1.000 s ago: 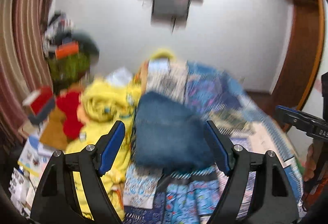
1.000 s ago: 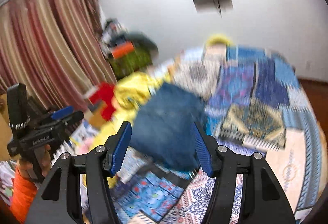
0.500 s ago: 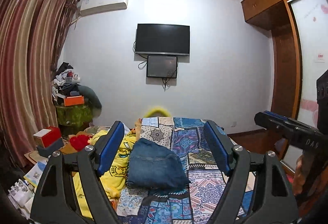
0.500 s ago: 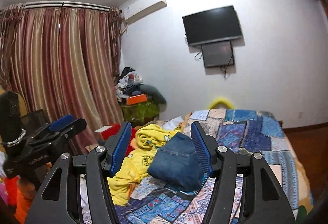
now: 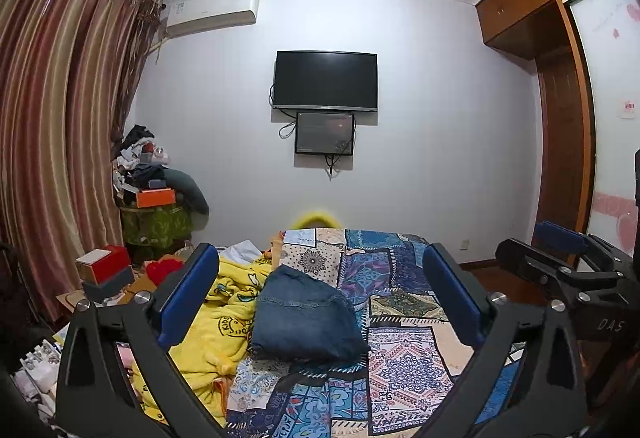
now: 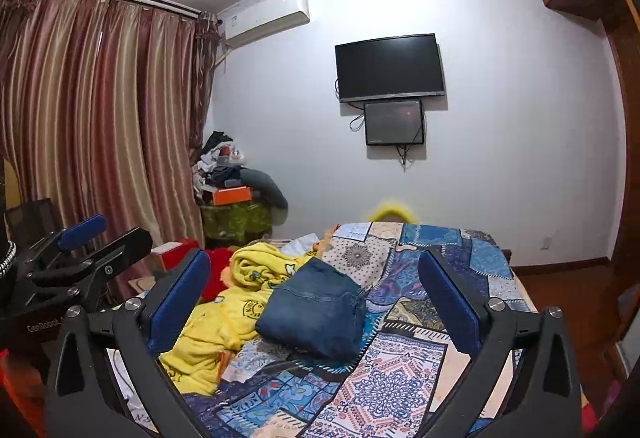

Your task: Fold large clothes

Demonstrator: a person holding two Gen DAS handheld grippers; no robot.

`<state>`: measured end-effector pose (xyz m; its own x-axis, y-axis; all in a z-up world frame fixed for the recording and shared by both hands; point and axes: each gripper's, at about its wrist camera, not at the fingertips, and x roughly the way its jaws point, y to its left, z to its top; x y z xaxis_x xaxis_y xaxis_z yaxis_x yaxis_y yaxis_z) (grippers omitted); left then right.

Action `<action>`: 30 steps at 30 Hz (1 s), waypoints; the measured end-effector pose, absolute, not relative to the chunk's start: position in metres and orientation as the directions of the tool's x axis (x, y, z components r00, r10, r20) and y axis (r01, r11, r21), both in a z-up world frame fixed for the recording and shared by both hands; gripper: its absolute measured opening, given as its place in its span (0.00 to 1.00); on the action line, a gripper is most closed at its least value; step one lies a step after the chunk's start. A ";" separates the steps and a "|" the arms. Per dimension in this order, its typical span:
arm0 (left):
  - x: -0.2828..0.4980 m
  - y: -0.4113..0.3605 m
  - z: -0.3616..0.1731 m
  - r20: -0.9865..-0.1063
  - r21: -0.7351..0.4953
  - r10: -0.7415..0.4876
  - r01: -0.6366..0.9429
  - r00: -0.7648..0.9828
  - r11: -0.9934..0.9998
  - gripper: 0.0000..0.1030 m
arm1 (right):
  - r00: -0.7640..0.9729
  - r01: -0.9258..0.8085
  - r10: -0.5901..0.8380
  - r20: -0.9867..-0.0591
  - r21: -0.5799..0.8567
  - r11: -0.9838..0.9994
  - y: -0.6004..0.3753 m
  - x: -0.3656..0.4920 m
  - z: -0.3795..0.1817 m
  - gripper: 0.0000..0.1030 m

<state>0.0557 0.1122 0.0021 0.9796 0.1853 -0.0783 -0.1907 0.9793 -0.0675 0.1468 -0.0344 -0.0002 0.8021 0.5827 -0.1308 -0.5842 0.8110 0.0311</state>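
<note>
Both the left gripper (image 5: 320, 296) and right gripper (image 6: 314, 300) hang wide open, empty, well above the folded jeans (image 5: 306, 320); a careless regrasp could undo that fold.

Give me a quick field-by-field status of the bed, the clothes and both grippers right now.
left gripper: open, holding nothing, raised off the bed
right gripper: open, holding nothing, raised off the bed
folded denim garment: lies in a compact bundle on the patchwork bedspread, touched by neither gripper
yellow blanket: crumpled, on the left of the denim
fold status: denim looks folded; nothing else laid out flat
background: wall TV, striped curtain, clutter pile in the corner
</note>
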 end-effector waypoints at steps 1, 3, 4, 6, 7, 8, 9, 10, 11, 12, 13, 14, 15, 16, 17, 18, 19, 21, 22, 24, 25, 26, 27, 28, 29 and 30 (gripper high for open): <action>0.054 0.112 0.001 -0.080 -0.068 0.192 -0.197 0.978 0.978 0.99 | 0.802 -0.585 0.583 -0.133 0.031 0.811 -0.035 0.147 -0.002 1.00; 0.055 0.112 0.000 -0.077 -0.064 0.208 -0.213 0.975 0.975 0.99 | 0.805 -0.580 0.578 -0.130 0.027 0.814 -0.037 0.147 -0.001 1.00; 0.055 0.111 0.000 -0.077 -0.066 0.211 -0.216 0.974 0.974 0.99 | 0.807 -0.578 0.576 -0.128 0.026 0.815 -0.037 0.147 -0.002 1.00; 0.056 0.112 -0.001 -0.081 -0.069 0.209 -0.215 0.974 0.974 0.99 | 0.808 -0.578 0.575 -0.126 0.022 0.816 -0.038 0.145 -0.004 1.00; 0.056 0.112 -0.002 -0.084 -0.067 0.211 -0.217 0.974 0.974 0.99 | 0.809 -0.577 0.574 -0.127 0.021 0.817 -0.038 0.145 -0.004 1.00; 0.056 0.111 -0.003 -0.085 -0.064 0.214 -0.219 0.973 0.974 0.99 | 0.809 -0.576 0.573 -0.128 0.020 0.817 -0.039 0.143 -0.006 1.00; 0.056 0.111 -0.004 -0.086 -0.060 0.216 -0.221 0.973 0.973 0.99 | 0.810 -0.575 0.572 -0.129 0.019 0.818 -0.039 0.143 -0.006 1.00; 0.057 0.109 -0.004 -0.087 -0.057 0.217 -0.222 0.972 0.973 0.99 | 0.810 -0.574 0.571 -0.130 0.020 0.819 -0.039 0.144 -0.006 1.00; 0.058 0.109 -0.005 -0.088 -0.053 0.219 -0.224 0.972 0.973 0.99 | 0.811 -0.573 0.571 -0.130 0.021 0.819 -0.039 0.143 -0.005 1.00; 0.058 0.108 -0.006 -0.089 -0.051 0.220 -0.225 0.971 0.973 0.99 | 0.811 -0.573 0.570 -0.131 0.023 0.819 -0.039 0.143 -0.005 1.00; 0.059 0.108 -0.006 -0.091 -0.048 0.221 -0.226 0.971 0.973 0.99 | 0.811 -0.572 0.570 -0.131 0.025 0.820 -0.039 0.143 -0.006 1.00; 0.059 0.108 -0.006 -0.092 -0.047 0.220 -0.225 0.971 0.973 0.99 | 0.812 -0.571 0.569 -0.132 0.027 0.821 -0.039 0.143 -0.006 1.00; 0.059 0.107 -0.007 -0.092 -0.045 0.219 -0.223 0.971 0.974 0.99 | 0.812 -0.570 0.569 -0.133 0.029 0.821 -0.039 0.143 -0.006 1.00; 0.060 0.106 -0.007 -0.092 -0.044 0.216 -0.220 0.972 0.974 1.00 | 0.812 -0.569 0.567 -0.135 0.029 0.822 -0.039 0.143 -0.006 1.00; 0.060 0.105 -0.007 -0.092 -0.044 0.212 -0.217 0.973 0.975 1.00 | 0.813 -0.568 0.566 -0.135 0.030 0.823 -0.040 0.143 -0.007 1.00; 0.060 0.104 -0.007 -0.093 -0.043 0.210 -0.214 0.973 0.976 1.00 | 0.813 -0.567 0.566 -0.135 0.032 0.823 -0.040 0.143 -0.007 1.00; 0.060 0.103 -0.007 -0.094 -0.042 0.207 -0.211 0.974 0.976 1.00 | 0.814 -0.567 0.565 -0.136 0.034 0.823 -0.041 0.143 -0.006 1.00; 0.061 0.101 -0.008 -0.096 -0.036 0.202 -0.207 0.975 0.978 1.00 | 0.814 -0.564 0.563 -0.143 0.036 0.825 -0.041 0.144 -0.006 1.00; 0.061 0.101 -0.008 -0.096 -0.032 0.202 -0.206 0.975 0.978 1.00 | 0.814 -0.563 0.562 -0.145 0.037 0.825 -0.041 0.144 -0.006 1.00; 0.062 0.100 -0.008 -0.095 -0.022 0.203 -0.206 0.974 0.978 1.00 | 0.815 -0.562 0.561 -0.146 0.041 0.826 -0.043 0.144 -0.006 1.00; 0.063 0.099 -0.008 -0.096 -0.019 0.203 -0.206 0.974 0.978 1.00 | 0.815 -0.561 0.561 -0.146 0.042 0.827 -0.043 0.144 -0.005 1.00; 0.063 0.098 -0.008 -0.095 -0.017 0.201 -0.204 0.975 0.979 1.00 | 0.816 -0.560 0.560 -0.147 0.043 0.827 -0.044 0.143 -0.005 1.00; 0.064 0.098 -0.008 -0.096 -0.015 0.199 -0.201 0.975 0.979 1.00 | 0.816 -0.559 0.559 -0.148 0.044 0.828 -0.045 0.144 -0.005 1.00; 0.064 0.097 -0.008 -0.097 -0.013 0.197 -0.199 0.976 0.980 1.00 | 0.816 -0.558 0.558 -0.149 0.045 0.829 -0.045 0.144 -0.004 1.00; 0.064 0.097 -0.009 -0.097 -0.010 0.197 -0.199 0.976 0.980 1.00 | 0.817 -0.557 0.557 -0.149 0.046 0.829 -0.045 0.144 -0.004 1.00; 0.064 0.096 -0.008 -0.096 -0.009 0.197 -0.199 0.976 0.980 1.00 | 0.817 -0.556 0.557 -0.148 0.048 0.830 -0.046 0.144 -0.003 1.00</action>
<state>0.0643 0.0965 -0.0085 0.9756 0.1973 -0.0964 -0.1991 0.9799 -0.0092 0.1441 -0.0465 -0.0028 0.8174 0.5567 -0.1484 -0.5564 0.8296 0.0475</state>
